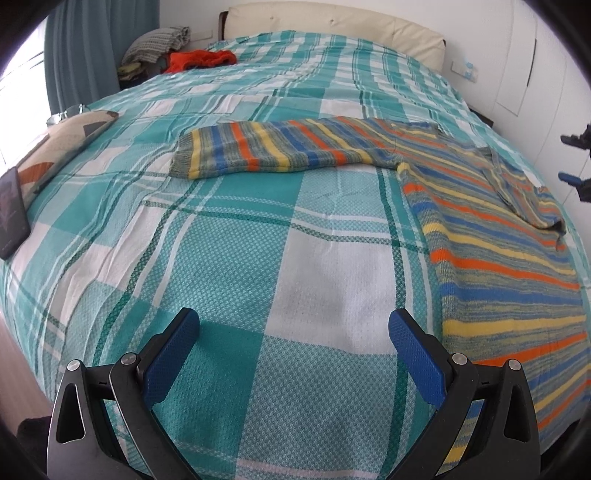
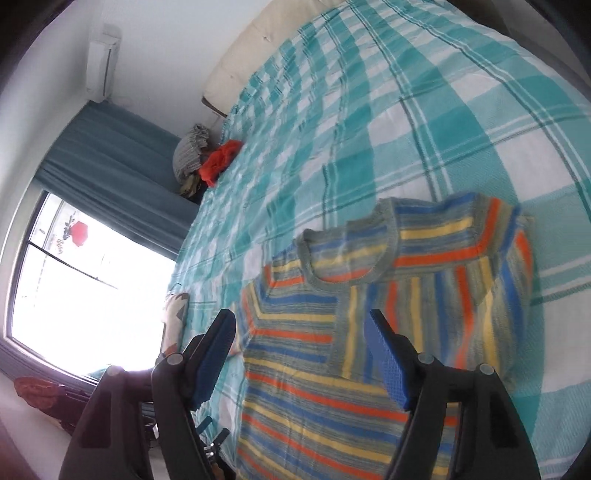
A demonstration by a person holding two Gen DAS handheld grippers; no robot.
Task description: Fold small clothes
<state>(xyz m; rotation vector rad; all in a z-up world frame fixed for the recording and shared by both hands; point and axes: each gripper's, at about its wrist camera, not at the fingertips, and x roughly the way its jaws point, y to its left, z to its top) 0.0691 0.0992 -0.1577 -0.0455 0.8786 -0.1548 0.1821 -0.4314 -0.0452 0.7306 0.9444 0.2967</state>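
Two hand-held grippers are in my hands, both with blue pads spread wide and nothing between them. My left hand-held gripper (image 1: pixel 293 354) hangs over bare teal-and-white checked bedspread (image 1: pixel 229 258), its right finger just beside the hem edge of the striped sweater (image 1: pixel 491 258). My right hand-held gripper (image 2: pixel 301 354) hovers above the sweater's body in the right wrist view, its pads clear of the knit; I can also see its fingers at the far right edge of the left wrist view.

Beyond the pads, the sweater lies flat on the bed, striped in orange, yellow, blue and grey-green. One sleeve (image 1: pixel 266 151) stretches straight out to the left across the bedspread, cuff at its end. The other sleeve (image 2: pixel 476 295) is folded in over the chest, below the round neckline (image 2: pixel 347 258).

Off to the left edge of the bed sit a dark phone (image 1: pixel 11 214) and a patterned cushion (image 1: pixel 62 144). Further back, near the head of the bed, an orange garment (image 1: pixel 201 59) lies crumpled beside a grey striped bundle (image 1: pixel 155 42). Behind them are the cream headboard (image 1: pixel 332 26), teal curtain (image 2: pixel 110 158) and bright window (image 2: pixel 81 295)
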